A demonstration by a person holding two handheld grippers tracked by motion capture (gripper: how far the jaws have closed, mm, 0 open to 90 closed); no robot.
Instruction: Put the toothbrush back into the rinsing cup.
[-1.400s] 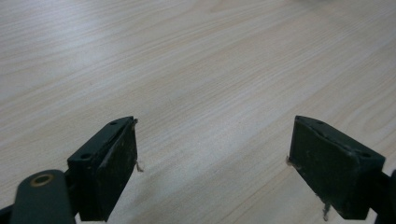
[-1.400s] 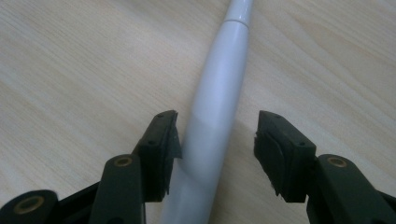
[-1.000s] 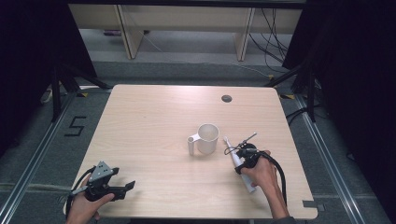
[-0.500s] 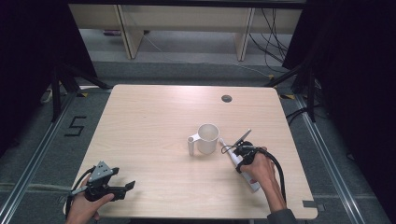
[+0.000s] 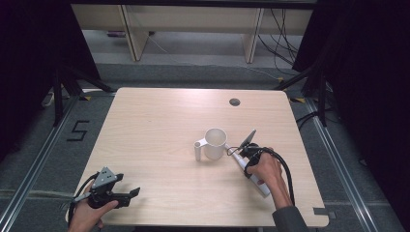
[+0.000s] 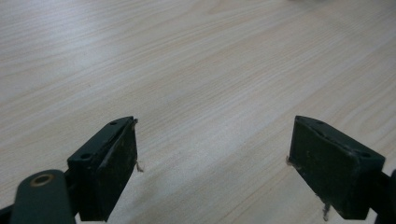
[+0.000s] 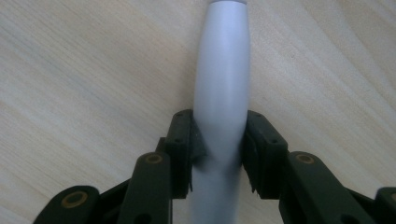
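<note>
Smooth pale-grey rounded plastic handle (image 7: 223,93), slender and slightly bulged at mid-length; lying flat on the light wood-grain desk (image 5: 159,125), right of centre, just beside a white ceramic mug (image 5: 215,143) (clamped at both sides between black pads).

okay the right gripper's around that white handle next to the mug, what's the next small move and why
Probably lift it slightly off the table. The right gripper has just been closing, and its fingers now press both sides of the white handle, which lies flat beside the mug. The left gripper is open, idle.
</note>
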